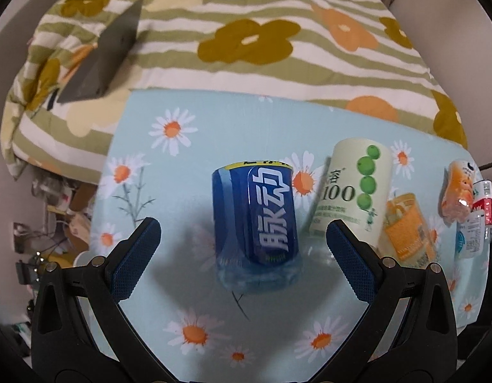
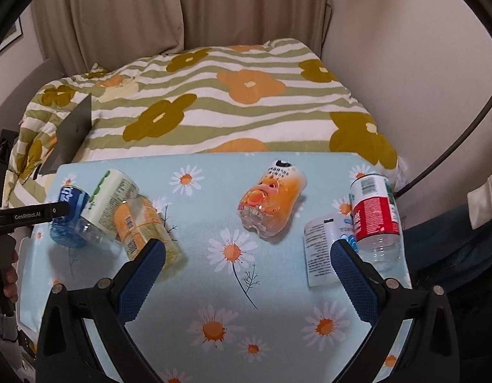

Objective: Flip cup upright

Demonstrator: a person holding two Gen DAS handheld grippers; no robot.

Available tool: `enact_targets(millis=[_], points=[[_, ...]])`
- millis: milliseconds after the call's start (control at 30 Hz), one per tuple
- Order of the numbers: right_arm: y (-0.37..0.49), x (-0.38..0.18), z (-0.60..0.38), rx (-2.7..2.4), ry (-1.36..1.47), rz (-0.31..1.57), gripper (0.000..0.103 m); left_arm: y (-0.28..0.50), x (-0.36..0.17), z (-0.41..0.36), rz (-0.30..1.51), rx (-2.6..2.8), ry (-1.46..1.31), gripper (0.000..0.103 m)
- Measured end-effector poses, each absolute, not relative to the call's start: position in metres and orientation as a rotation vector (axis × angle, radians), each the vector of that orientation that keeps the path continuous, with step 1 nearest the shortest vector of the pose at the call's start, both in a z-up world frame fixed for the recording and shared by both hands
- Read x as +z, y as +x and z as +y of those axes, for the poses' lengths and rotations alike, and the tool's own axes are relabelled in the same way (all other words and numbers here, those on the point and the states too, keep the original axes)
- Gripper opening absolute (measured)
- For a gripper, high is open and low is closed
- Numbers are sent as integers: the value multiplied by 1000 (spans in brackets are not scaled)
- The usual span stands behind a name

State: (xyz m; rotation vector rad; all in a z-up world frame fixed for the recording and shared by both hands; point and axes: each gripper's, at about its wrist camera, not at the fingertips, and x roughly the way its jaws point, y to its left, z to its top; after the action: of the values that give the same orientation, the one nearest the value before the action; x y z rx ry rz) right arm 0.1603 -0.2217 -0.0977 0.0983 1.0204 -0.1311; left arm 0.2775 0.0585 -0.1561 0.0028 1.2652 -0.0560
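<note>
A blue-labelled clear cup (image 1: 257, 223) lies on its side on the daisy-print mat (image 1: 188, 312), straight ahead of my open left gripper (image 1: 242, 234), which is just short of it. It also shows at the far left of the right wrist view (image 2: 70, 220), with the left gripper's finger (image 2: 32, 215) beside it. Beside it lie a pale green-dotted cup (image 1: 351, 191) and an orange-labelled cup (image 1: 405, 226). My right gripper (image 2: 247, 255) is open and empty above the mat's middle (image 2: 214, 274).
An orange cartoon-print bottle cup (image 2: 271, 201) lies mid-mat. A red-labelled one (image 2: 375, 214) and a white-labelled one (image 2: 322, 252) lie at the right edge. A flowered striped quilt (image 2: 246, 102) is behind the mat, with a dark laptop (image 2: 70, 134) on it. Clutter lies left below the table.
</note>
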Motion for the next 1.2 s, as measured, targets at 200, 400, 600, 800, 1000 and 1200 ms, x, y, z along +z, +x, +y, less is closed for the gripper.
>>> enact_targets(millis=[200,400,600,800,1000,1200], points=[[170,-113,-222,-151,106,1059,103,285,-180,56,1325,-60,-8,100],[171,-118,-218,-158,104,1074,103,288,-195,57,1366,-68,-12,82],[169,-118,-215,-161,107,1069,103,286,-197,56,1365,-82,7,65],[164,-113,-212,-151,112,1058,103,275,-187,62,1343,-72,19,65],[149,-104,-216,-116,140,1051,103,246,-160,63,1298,-54,9,65],[128,-96,-222,-59,102,1037,103,195,-138,43,1270,-65,2,65]])
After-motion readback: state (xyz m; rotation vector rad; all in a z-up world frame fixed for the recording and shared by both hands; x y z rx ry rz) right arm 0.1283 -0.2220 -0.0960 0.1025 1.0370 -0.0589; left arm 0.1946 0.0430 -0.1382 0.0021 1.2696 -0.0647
